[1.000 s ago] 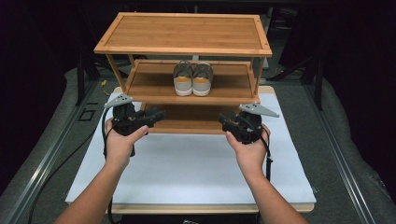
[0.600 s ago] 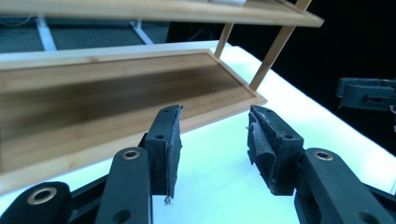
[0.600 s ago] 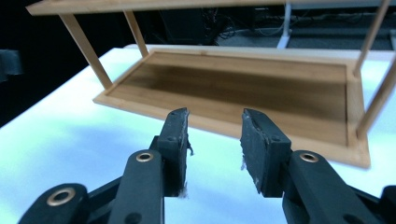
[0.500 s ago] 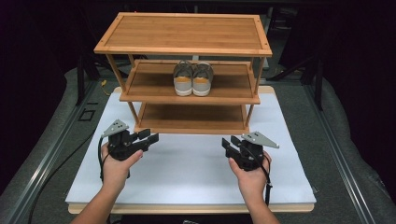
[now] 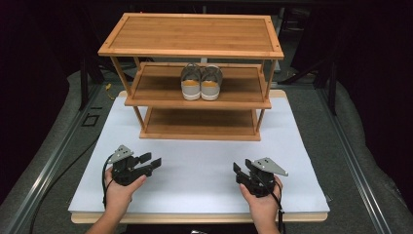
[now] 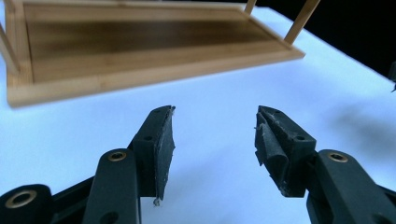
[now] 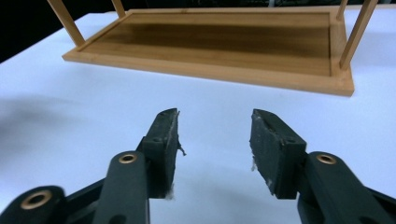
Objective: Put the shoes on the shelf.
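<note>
A wooden shoe rack (image 5: 192, 34) with 3 shelves stands at the far side of a white board (image 5: 195, 170) on the table, and a pair of grey shoes (image 5: 201, 82) with tan heel tabs sits side by side at the middle of the middle shelf, heels toward the near side. The left gripper (image 5: 152, 161) is held low over the near left part of the board, well apart from the rack, its tips pointing right and a little far. Its jaws have just been opening and stand wide apart with nothing between them; in the left gripper view (image 6: 214, 135) only bare white board lies in the gap, with the rack's bottom shelf (image 6: 140, 42) beyond. The right gripper (image 5: 240, 170) is held low over the near right part of the board, tips pointing left. Its jaws have also just been opening, stand wide, and grip nothing; the right gripper view (image 7: 214, 135) shows white board between the pads and the bottom shelf farther off. The 2 grippers are well apart from each other and from the shoes.
</note>
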Available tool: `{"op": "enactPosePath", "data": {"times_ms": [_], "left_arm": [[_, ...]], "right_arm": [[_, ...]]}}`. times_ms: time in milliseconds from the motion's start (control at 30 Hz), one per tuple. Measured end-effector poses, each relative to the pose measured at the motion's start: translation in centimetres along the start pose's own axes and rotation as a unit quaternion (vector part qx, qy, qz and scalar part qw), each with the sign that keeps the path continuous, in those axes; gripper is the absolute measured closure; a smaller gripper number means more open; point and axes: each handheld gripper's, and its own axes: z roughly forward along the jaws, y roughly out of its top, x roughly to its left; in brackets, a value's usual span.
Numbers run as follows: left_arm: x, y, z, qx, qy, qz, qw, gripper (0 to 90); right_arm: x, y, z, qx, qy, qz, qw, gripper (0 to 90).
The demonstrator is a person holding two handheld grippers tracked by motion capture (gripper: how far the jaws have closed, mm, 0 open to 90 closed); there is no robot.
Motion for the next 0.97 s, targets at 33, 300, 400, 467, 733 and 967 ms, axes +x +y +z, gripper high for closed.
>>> {"op": "enactPosePath", "data": {"times_ms": [33, 300, 400, 467, 733, 967], "left_arm": [[0.1, -0.1, 0.0, 0.003, 0.0, 0.0, 1.0, 46.8], [-0.2, -1.6, 1.3, 0.032, -0.009, 0.02, 0.9993, 46.7], [-0.3, -2.0, 1.7, 0.037, -0.002, 0.029, 0.9989, 46.7], [-0.5, -2.2, 2.1, 0.046, -0.003, 0.033, 0.9984, 46.7], [-1.5, -2.9, 3.2, 0.078, -0.018, 0.059, 0.9951, 45.3], [-1.7, -3.0, 3.3, 0.085, -0.021, 0.069, 0.9938, 45.4]], "right_arm": [[0.0, -0.3, 0.1, 0.001, -0.001, -0.003, 1.0, 50.7], [0.3, -1.4, 1.6, 0.021, 0.014, -0.024, 0.9994, 49.5], [0.5, -1.7, 2.1, 0.03, 0.013, -0.037, 0.9988, 49.5], [0.6, -1.9, 2.3, 0.035, 0.015, -0.037, 0.9986, 49.5], [0.9, -2.2, 3.0, 0.052, 0.01, -0.063, 0.9966, 48.5], [0.8, -2.3, 3.1, 0.055, 0.008, -0.068, 0.9961, 48.1]]}}
